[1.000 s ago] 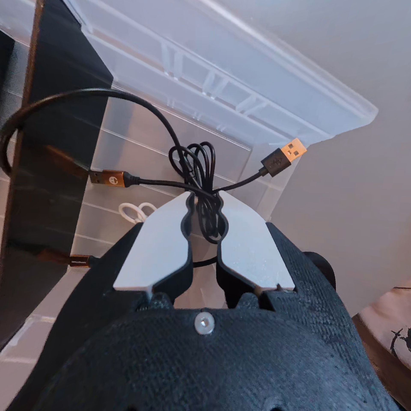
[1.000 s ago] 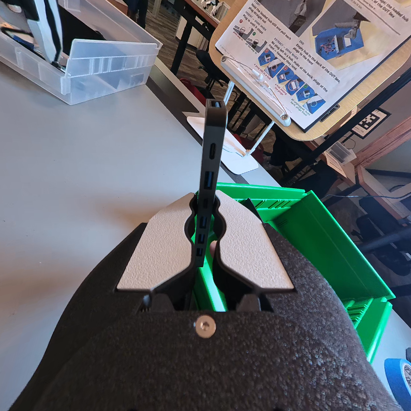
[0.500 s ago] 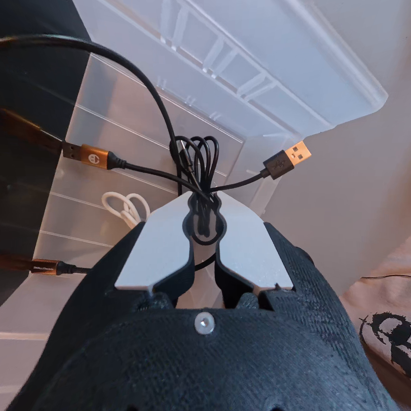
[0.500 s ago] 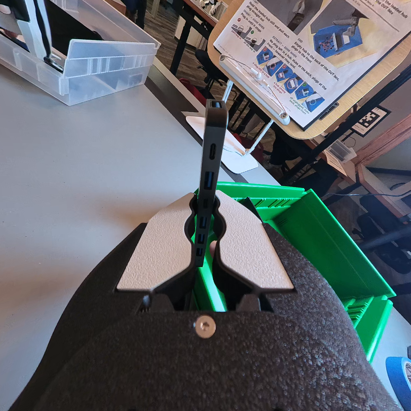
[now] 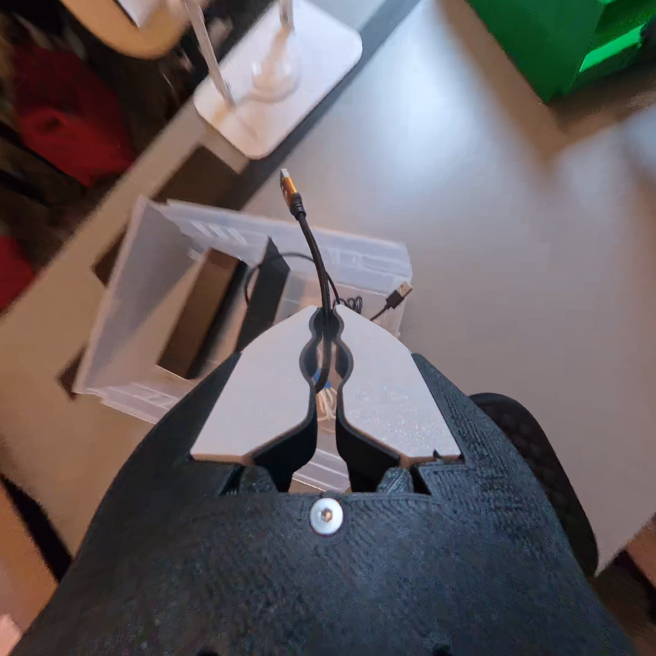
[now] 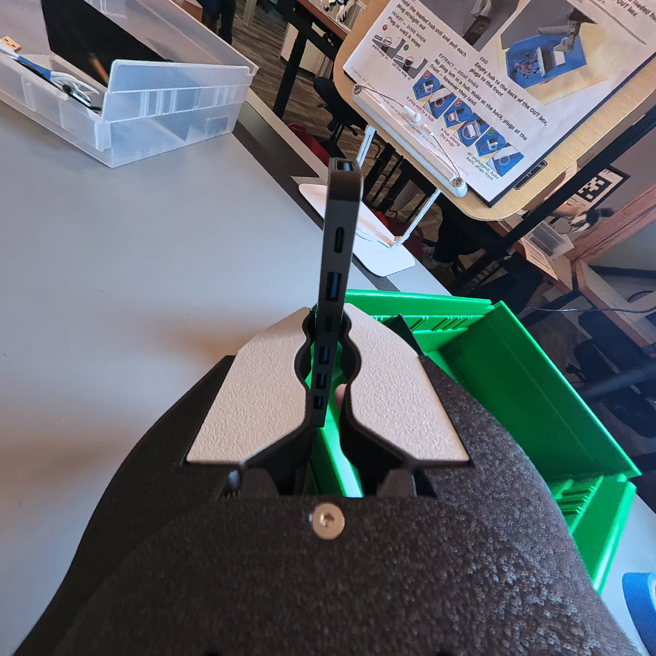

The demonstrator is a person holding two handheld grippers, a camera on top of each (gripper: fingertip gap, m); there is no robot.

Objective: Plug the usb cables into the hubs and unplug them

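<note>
Left hand-held gripper [image 5: 326, 321] & right hand-held gripper [image 6: 328, 321]: both clamped tight, angled fwd/down.

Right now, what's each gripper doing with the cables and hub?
The left gripper is shut on a black USB cable, its gold plug sticking up over the clear bin. The right gripper is shut on a dark hub, upright above the green bin. Nothing is plugged in yet.

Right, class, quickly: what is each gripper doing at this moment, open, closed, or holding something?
Left gripper: closed on a black USB cable, orange plug pointing forward.
Right gripper: closed on a dark USB hub, held upright.
</note>
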